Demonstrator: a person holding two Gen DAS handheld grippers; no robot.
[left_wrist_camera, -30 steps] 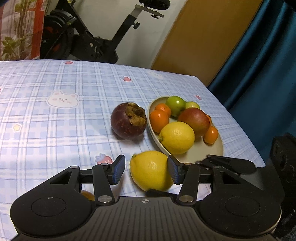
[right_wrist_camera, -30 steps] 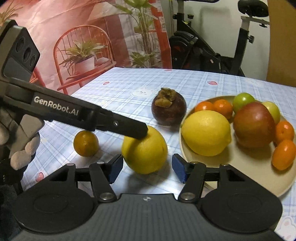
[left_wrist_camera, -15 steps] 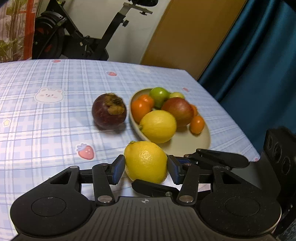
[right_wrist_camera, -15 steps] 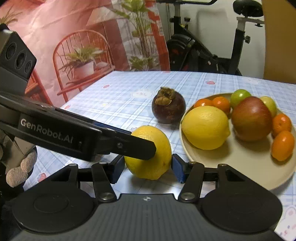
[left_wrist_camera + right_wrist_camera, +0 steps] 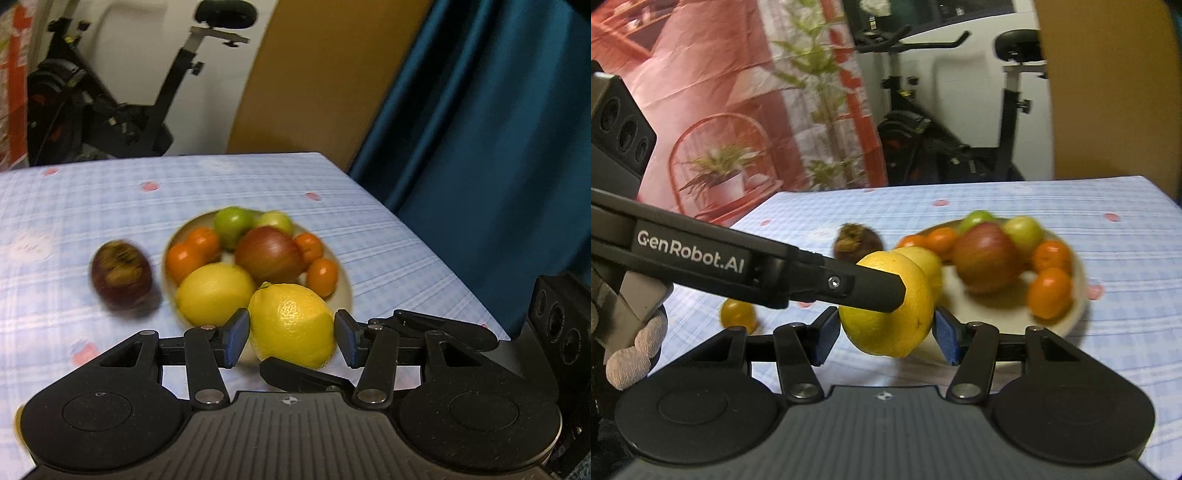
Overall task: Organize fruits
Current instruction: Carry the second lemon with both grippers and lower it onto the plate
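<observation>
Hovering above the round beige plate (image 5: 343, 291) of fruit, a bumpy yellow lemon (image 5: 291, 325) is pinched by left gripper (image 5: 291, 338) and right gripper (image 5: 882, 332); a dark purple mangosteen (image 5: 122, 275) lies beside the plate.

A black exercise bike (image 5: 110, 96) stands past the desk's far edge at eleven o'clock, against a white wall. At two o'clock hangs a teal curtain (image 5: 480, 129), beside a tan board (image 5: 314, 74). A red backdrop (image 5: 720, 92) printed with a chair and potted plants stands at ten o'clock.
</observation>
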